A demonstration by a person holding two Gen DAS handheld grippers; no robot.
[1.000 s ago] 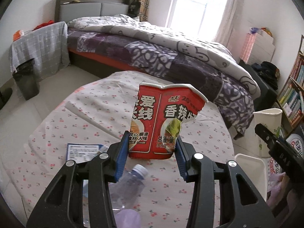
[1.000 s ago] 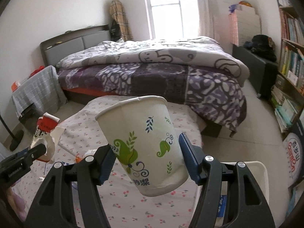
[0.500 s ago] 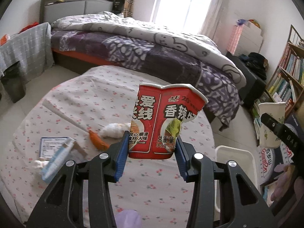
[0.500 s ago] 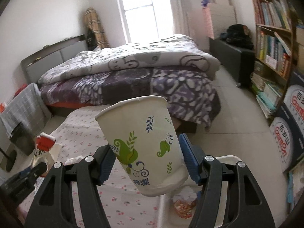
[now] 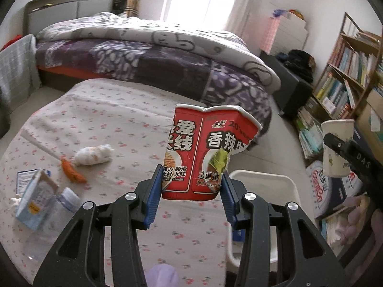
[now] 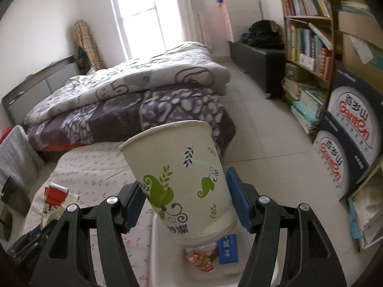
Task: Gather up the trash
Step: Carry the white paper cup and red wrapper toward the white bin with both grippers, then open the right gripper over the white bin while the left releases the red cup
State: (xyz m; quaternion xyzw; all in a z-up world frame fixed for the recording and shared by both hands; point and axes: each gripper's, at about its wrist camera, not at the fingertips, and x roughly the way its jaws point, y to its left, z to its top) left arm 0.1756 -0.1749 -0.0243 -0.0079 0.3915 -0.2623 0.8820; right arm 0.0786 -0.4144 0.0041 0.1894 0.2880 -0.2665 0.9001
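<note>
My left gripper (image 5: 190, 189) is shut on a crushed red instant-noodle cup (image 5: 205, 150), held upright over the right part of the floral-cloth table (image 5: 100, 110). My right gripper (image 6: 184, 204) is shut on a white paper cup (image 6: 182, 186) with green leaf prints, tilted left, above a white bin (image 6: 162, 258) that holds a blue packet and orange wrapper. The bin's rim (image 5: 261, 177) shows beside the table in the left wrist view, with the paper cup (image 5: 336, 150) at far right. The noodle cup (image 6: 53, 198) appears at lower left of the right wrist view.
On the table lie a crumpled tissue (image 5: 94, 155), an orange scrap (image 5: 73, 171), a small carton (image 5: 33, 198) and a clear plastic bottle (image 5: 57, 212). A bed (image 5: 143, 55) stands behind. A bookshelf (image 6: 308, 28) and stacked boxes (image 6: 349, 129) line the right wall.
Both grippers have swung to the right with their cups still held. The white bin has come under the paper cup, and the bookshelf side of the room has come into view.
</note>
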